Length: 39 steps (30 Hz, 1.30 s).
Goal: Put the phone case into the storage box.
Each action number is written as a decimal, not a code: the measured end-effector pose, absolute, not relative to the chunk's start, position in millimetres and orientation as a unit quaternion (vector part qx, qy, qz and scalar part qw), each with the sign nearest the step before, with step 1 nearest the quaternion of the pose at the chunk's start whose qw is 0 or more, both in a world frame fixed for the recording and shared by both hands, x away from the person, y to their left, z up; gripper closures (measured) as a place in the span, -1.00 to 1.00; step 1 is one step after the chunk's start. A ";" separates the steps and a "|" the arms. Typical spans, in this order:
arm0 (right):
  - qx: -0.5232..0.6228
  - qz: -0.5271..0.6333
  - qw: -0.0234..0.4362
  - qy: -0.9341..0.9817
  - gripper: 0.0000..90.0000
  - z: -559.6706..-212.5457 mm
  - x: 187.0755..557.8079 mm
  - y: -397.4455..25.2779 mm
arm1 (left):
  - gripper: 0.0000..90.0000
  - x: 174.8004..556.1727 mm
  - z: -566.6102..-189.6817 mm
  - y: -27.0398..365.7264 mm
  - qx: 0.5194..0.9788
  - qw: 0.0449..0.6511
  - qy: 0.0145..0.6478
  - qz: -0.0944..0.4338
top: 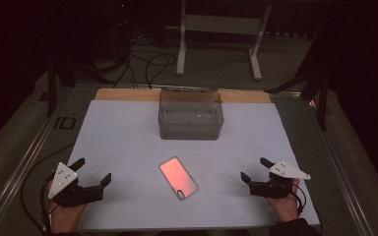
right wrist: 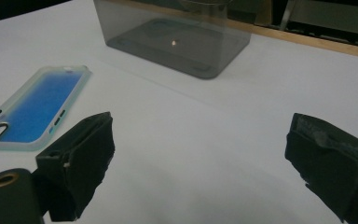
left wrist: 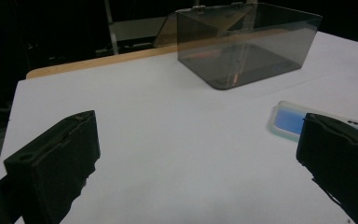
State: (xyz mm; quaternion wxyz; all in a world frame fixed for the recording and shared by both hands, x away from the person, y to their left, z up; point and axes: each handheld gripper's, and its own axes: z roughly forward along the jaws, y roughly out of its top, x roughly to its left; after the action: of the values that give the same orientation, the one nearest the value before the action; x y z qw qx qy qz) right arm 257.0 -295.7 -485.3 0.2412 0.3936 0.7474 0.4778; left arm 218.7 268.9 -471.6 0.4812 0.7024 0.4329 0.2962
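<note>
Both the left gripper [top: 91, 176] and right gripper [top: 256, 171] rest with jaws spread and empty, flanking the phone case [top: 178, 177] lying flat on the table [top: 123, 132]. Beyond the case stands a clear box [top: 190, 115]. The thin case could skid under a shallow pinch.

No legible text, labels, brands or numbers.

Checked on the phone case [top: 178, 177], the smoky clear box [top: 190, 116], the white table sheet [top: 128, 147] and both grippers: no readable marking on any surface. Dark mark on the frame rail left of the sheet [top: 65, 123], resembling block characters, too blurred to read with confidence. Case seen blank in both gripper views, with side slots and a camera cutout only. Box walls plain, with no sticker or print.
</note>
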 end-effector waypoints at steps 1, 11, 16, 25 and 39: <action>0.394 0.478 0.241 0.747 -0.82 -485.3 257.0 -295.7 | -0.99 218.7 -471.6 268.9 0.702 0.481 0.433 0.296; 0.390 0.478 0.240 0.749 -0.82 -488.3 257.8 -295.2 | -0.99 220.9 -473.4 265.3 0.711 0.471 0.433 0.291; 0.392 0.477 0.235 0.751 -0.82 -489.1 258.2 -293.6 | -0.99 222.9 -471.4 259.9 0.723 0.463 0.425 0.286; 0.390 0.472 0.232 0.756 -0.82 -490.4 259.2 -291.5 | -0.99 230.6 -465.9 250.1 0.735 0.465 0.410 0.276; 0.390 0.472 0.229 0.757 -0.82 -490.6 259.6 -291.4 | -0.99 246.8 -466.3 235.7 0.750 0.460 0.393 0.269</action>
State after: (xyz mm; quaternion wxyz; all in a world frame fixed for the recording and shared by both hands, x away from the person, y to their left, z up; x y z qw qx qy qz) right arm 259.6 -291.4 -490.6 0.2289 0.3897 0.7570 0.4718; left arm 246.8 235.7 -466.3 0.4596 0.7499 0.3927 0.2688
